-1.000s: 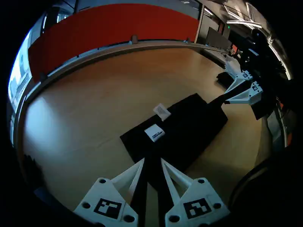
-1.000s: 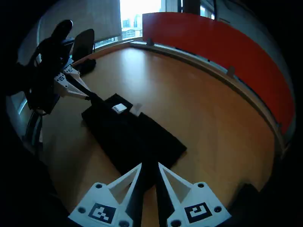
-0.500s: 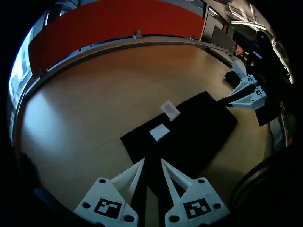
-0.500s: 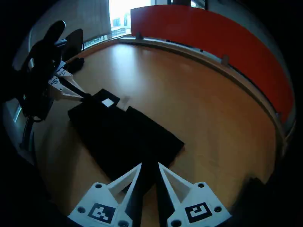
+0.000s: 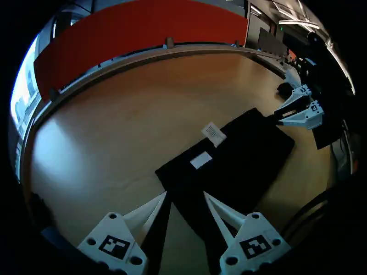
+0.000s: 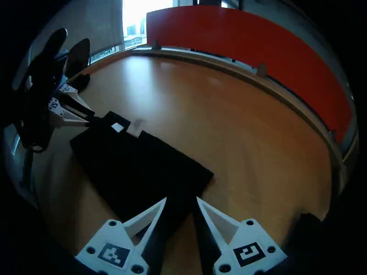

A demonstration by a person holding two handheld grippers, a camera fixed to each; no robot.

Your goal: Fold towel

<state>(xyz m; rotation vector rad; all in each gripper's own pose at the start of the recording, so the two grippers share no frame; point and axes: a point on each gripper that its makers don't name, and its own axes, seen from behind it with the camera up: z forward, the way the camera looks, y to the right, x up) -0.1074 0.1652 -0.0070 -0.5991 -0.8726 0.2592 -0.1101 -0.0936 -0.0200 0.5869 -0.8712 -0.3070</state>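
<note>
Evidently the towel (image 5: 238, 156), soft, light and limp, is lying flat mid-desk (image 5: 114, 128), likely asking for a corner pinch, while the left gripper (image 5: 186, 215) and right gripper (image 6: 181, 213) are standing parted at its opposite ends.

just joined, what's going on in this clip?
A person is working a black towel on a wooden table with two handheld grippers. The towel lies flat as a long rectangle, with its white tags showing. The left gripper sits at one end with its fingers spread either side of the corner. The right gripper is at the opposite end, fingers also apart. Neither looks clamped on the cloth.
</note>
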